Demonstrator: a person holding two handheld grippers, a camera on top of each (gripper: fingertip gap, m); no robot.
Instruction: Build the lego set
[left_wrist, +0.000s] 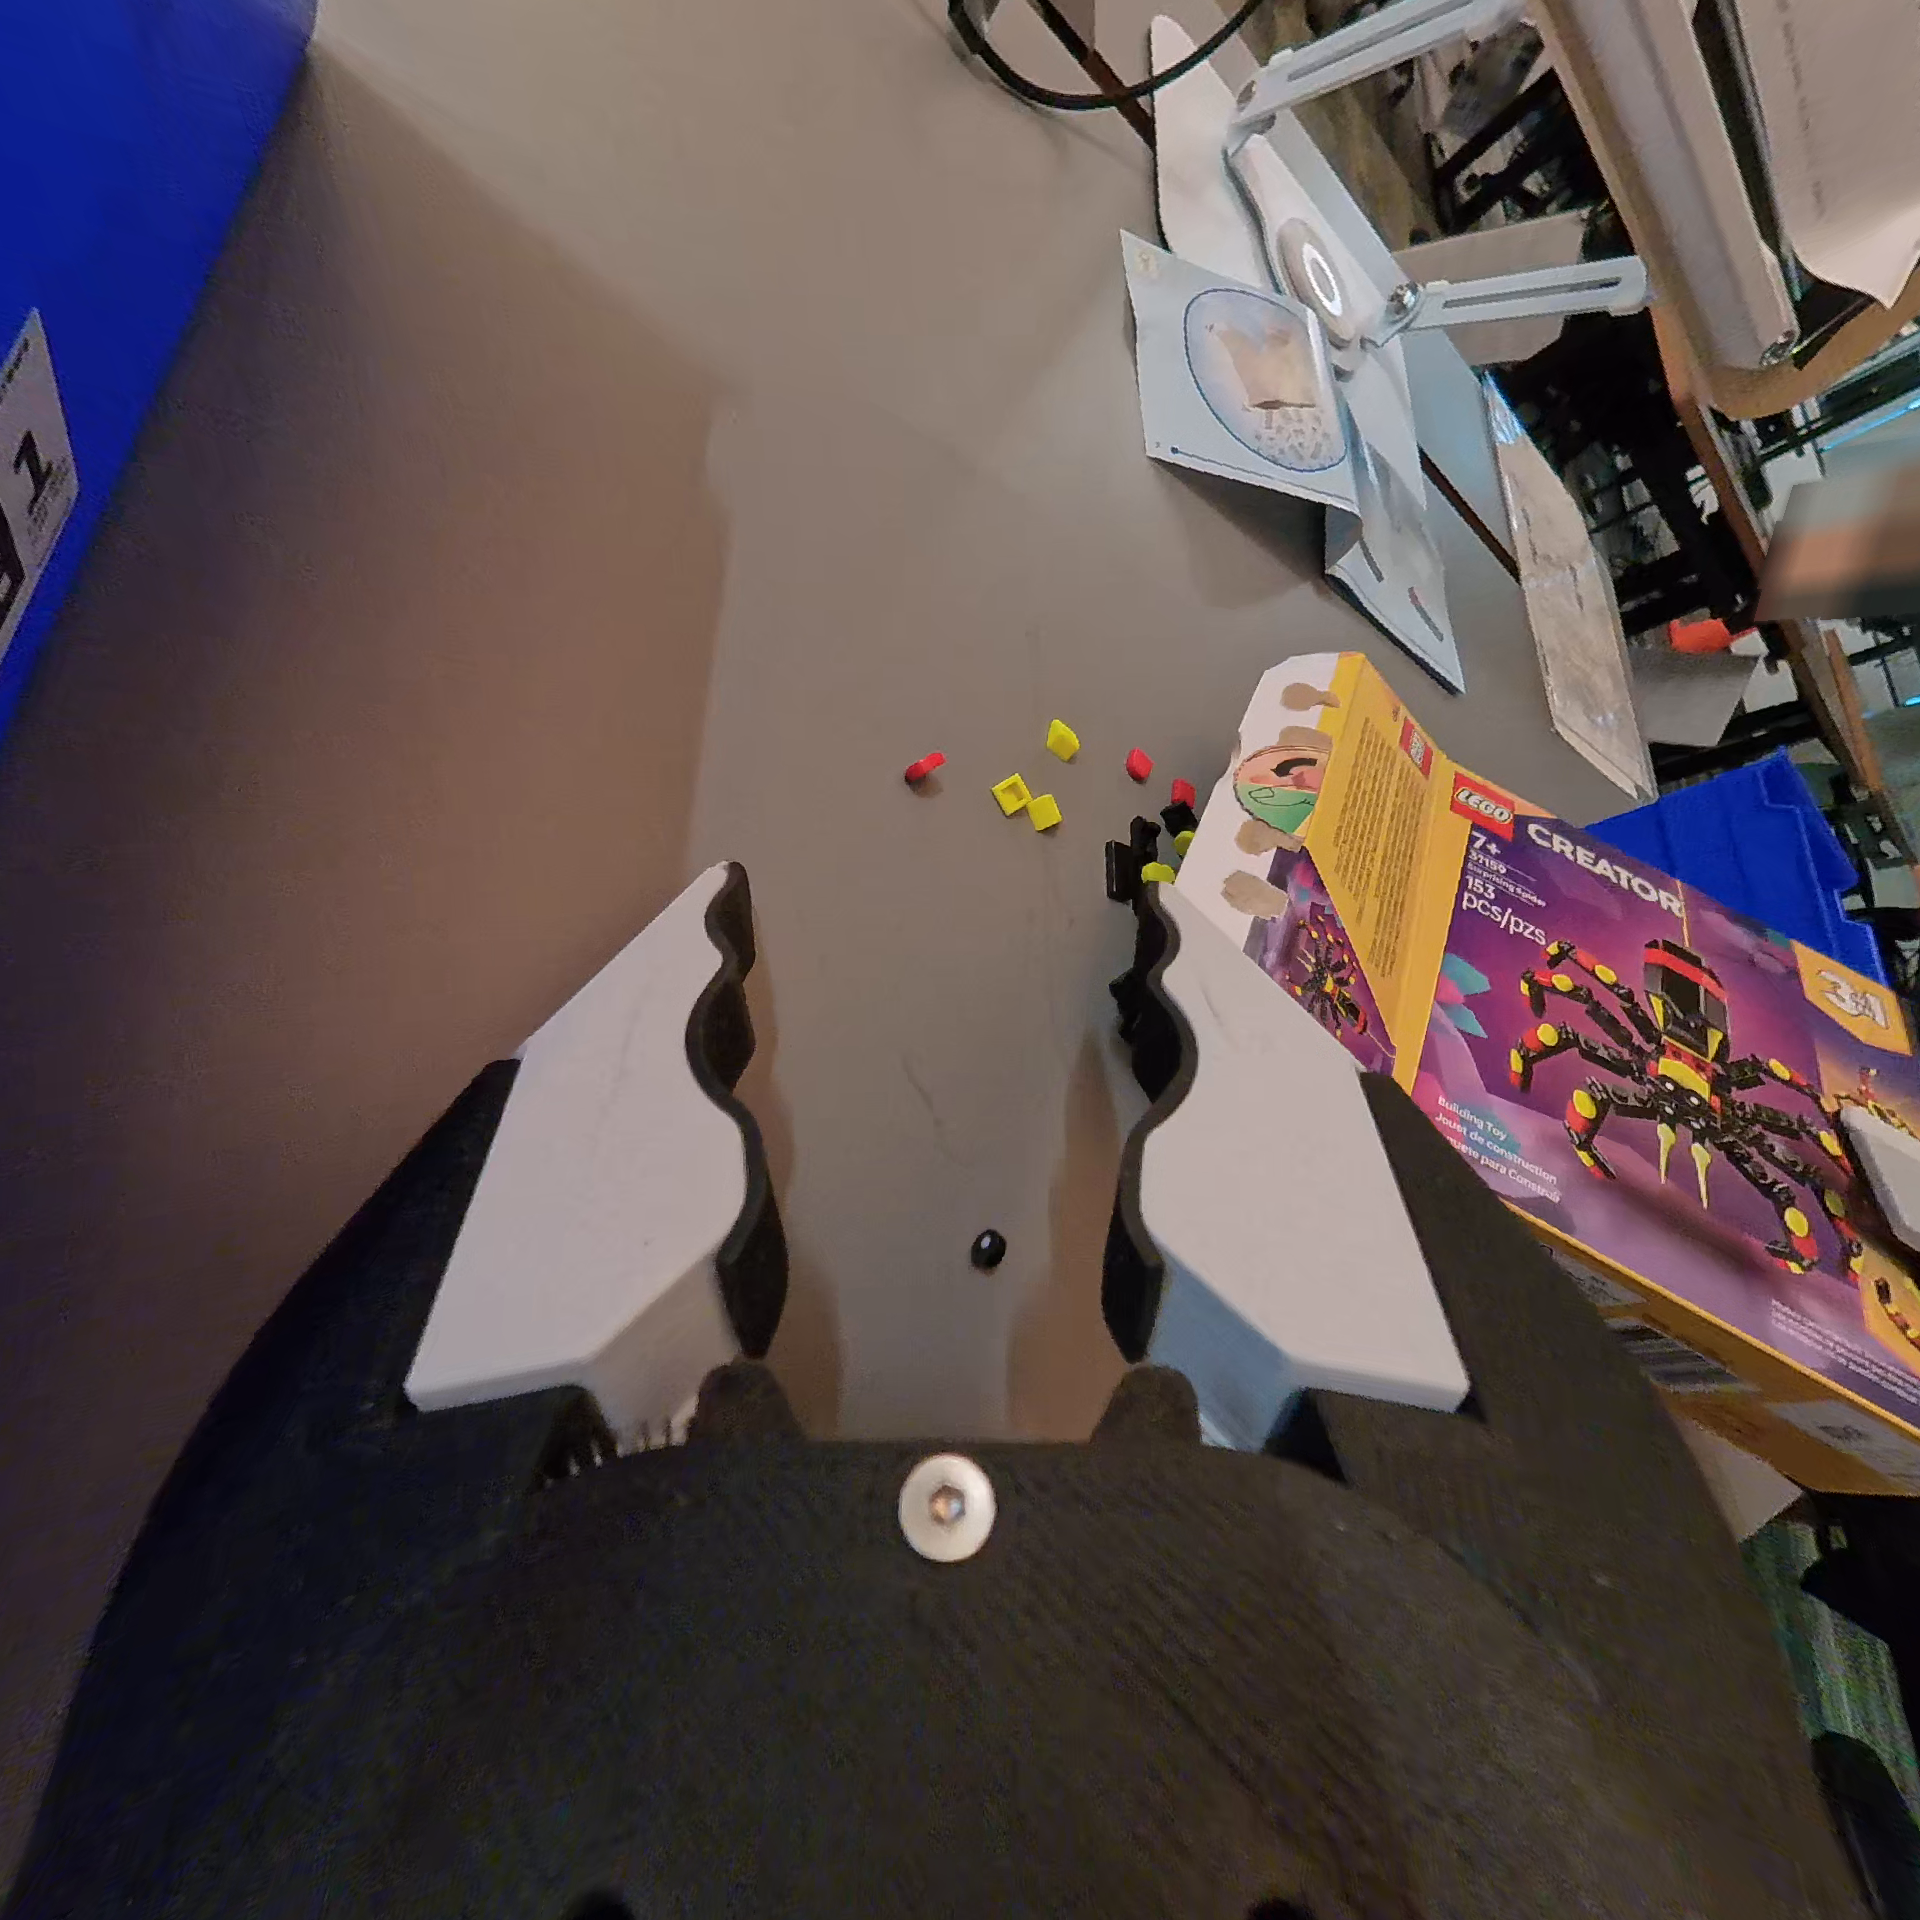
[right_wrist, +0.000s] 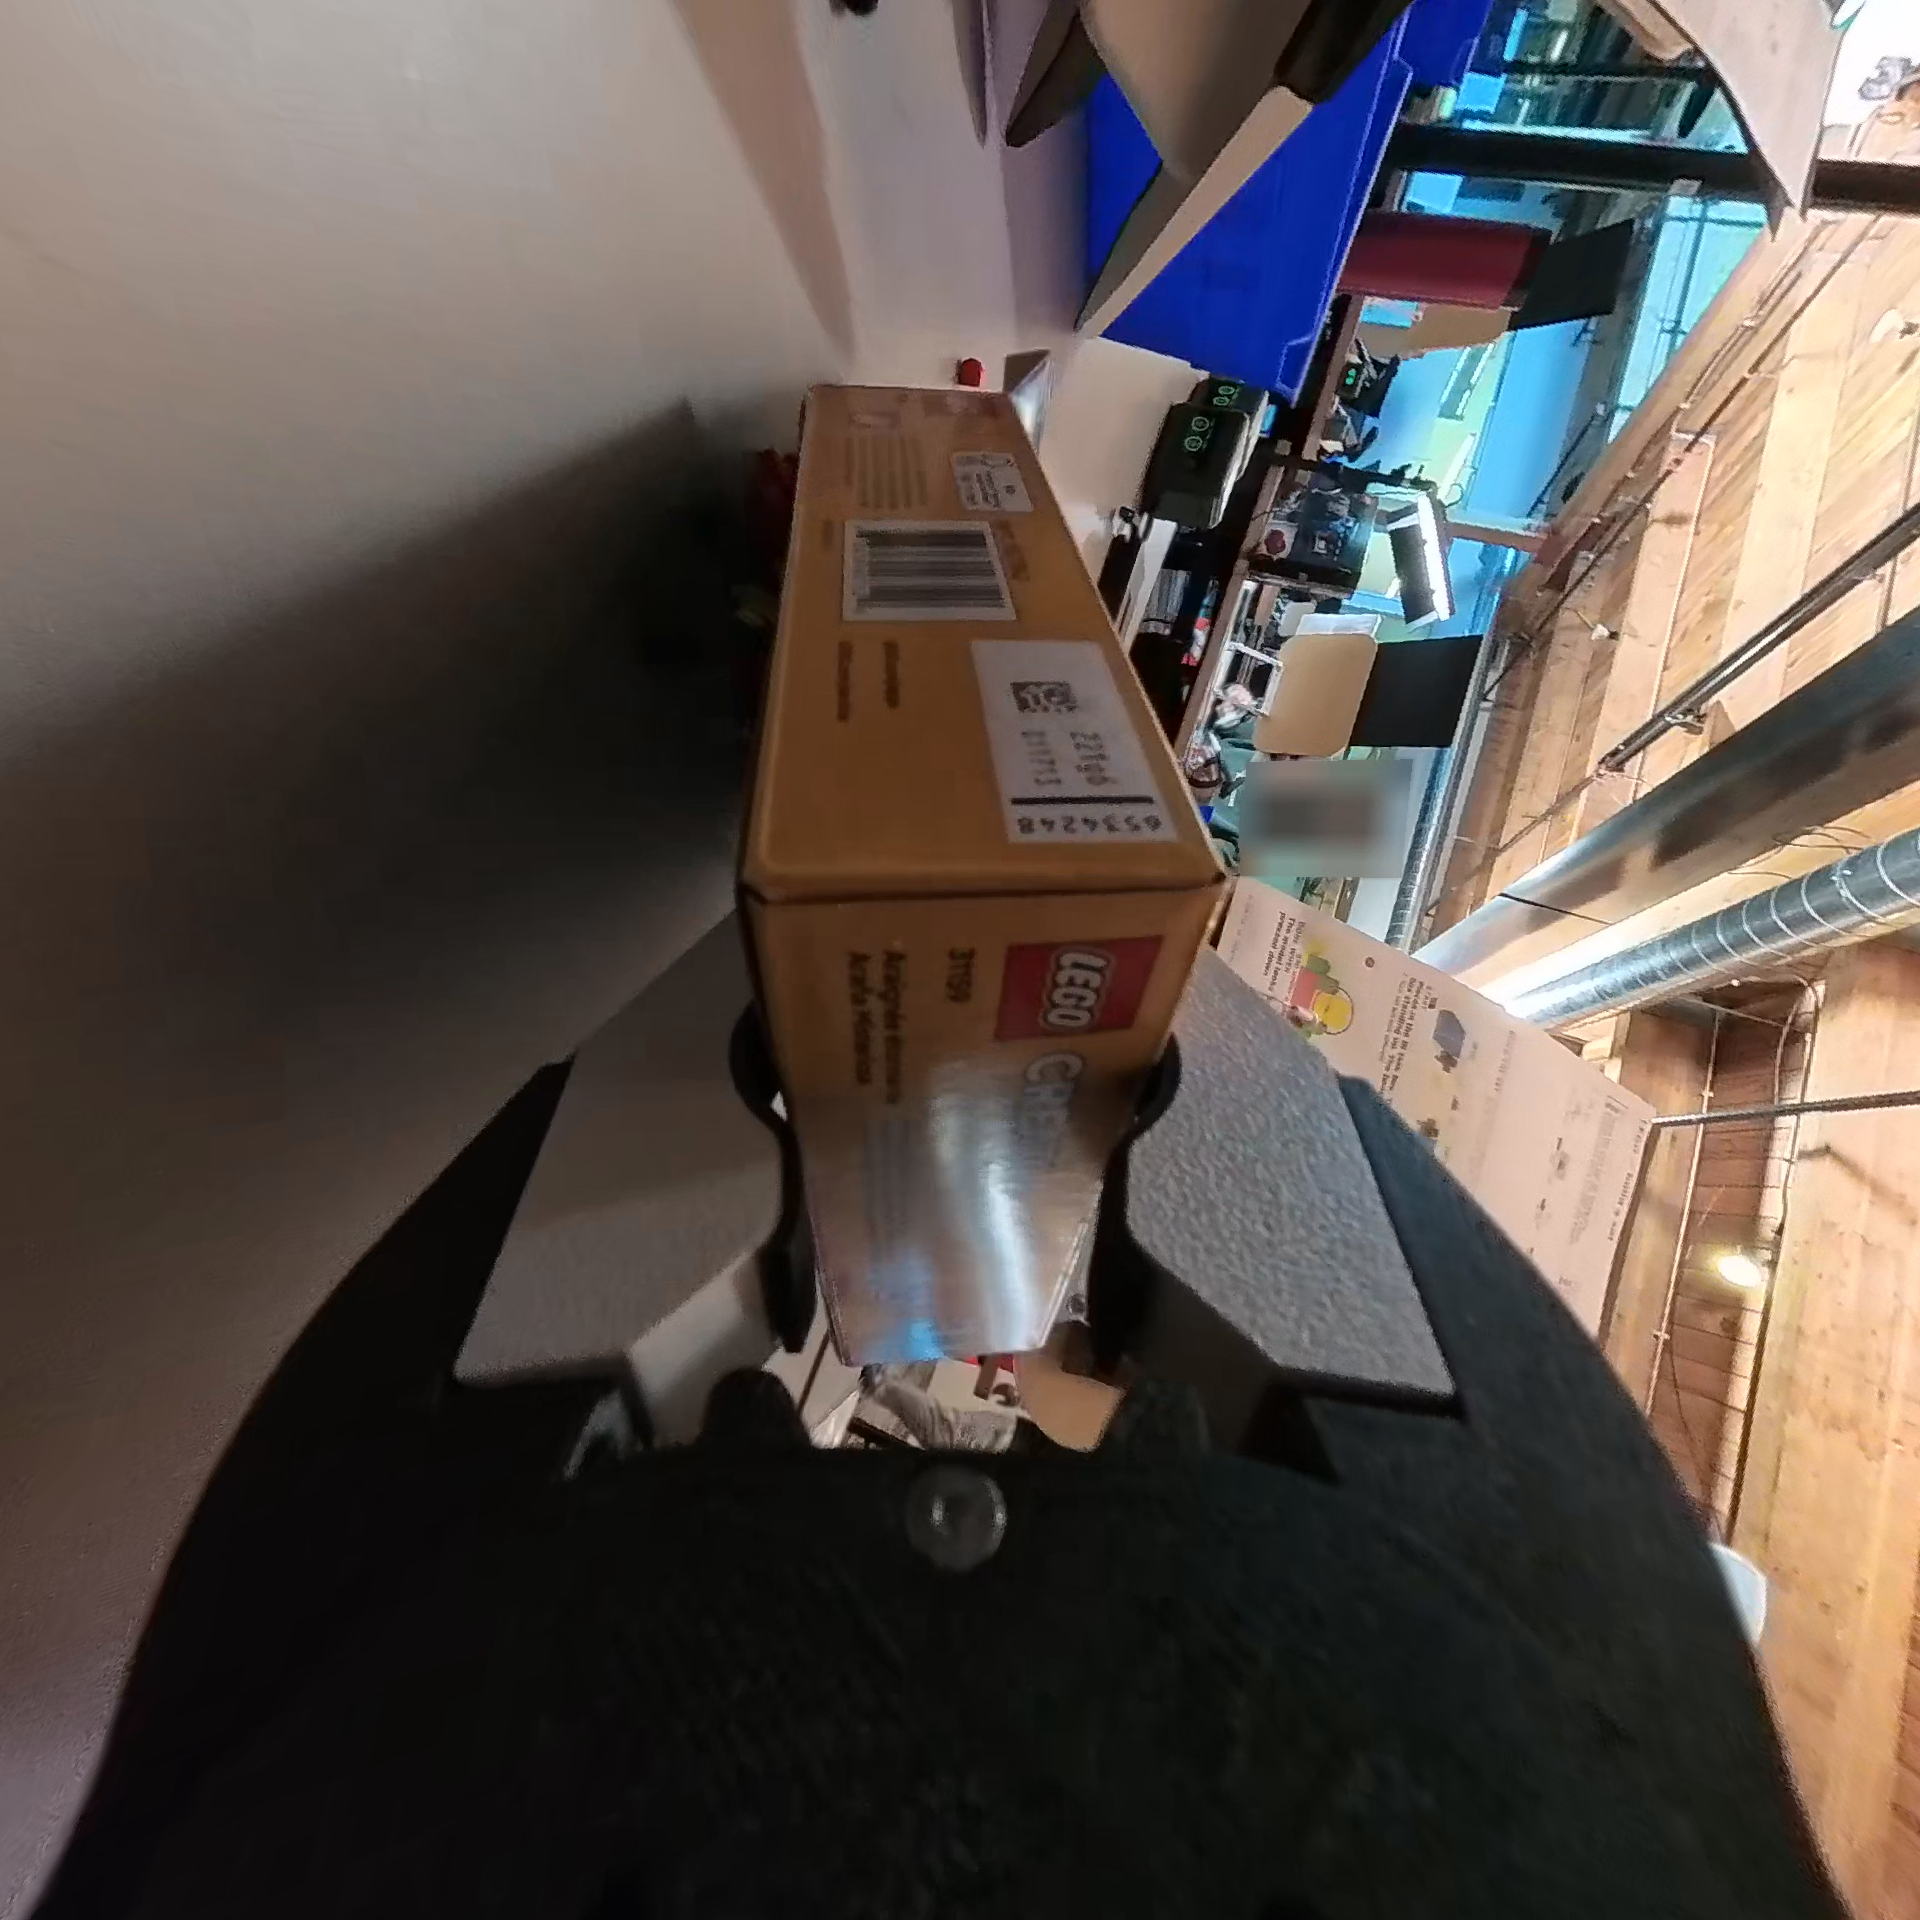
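a grey table (left_wrist: 852, 436) runs from a blue bin (left_wrist: 114, 312) on the left toward cluttered shelves. the left gripper (left_wrist: 951, 894) hovers over it, fingers wide apart and holding nothing, a small black piece (left_wrist: 987, 1249) lying between them. ahead lie scattered red and yellow pieces (left_wrist: 1023, 802), with black pieces (left_wrist: 1132, 862) beside the open flap of the lego box (left_wrist: 1621, 1049). the right gripper (right_wrist: 951, 1039) is clamped on the box's end, holding it tilted.

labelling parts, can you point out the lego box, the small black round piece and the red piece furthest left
lego box (left_wrist: 1621, 1049): left wrist view, purple front face.
small black round piece (left_wrist: 987, 1249): left wrist view, its top.
leftmost red piece (left_wrist: 924, 768): left wrist view, its middle.
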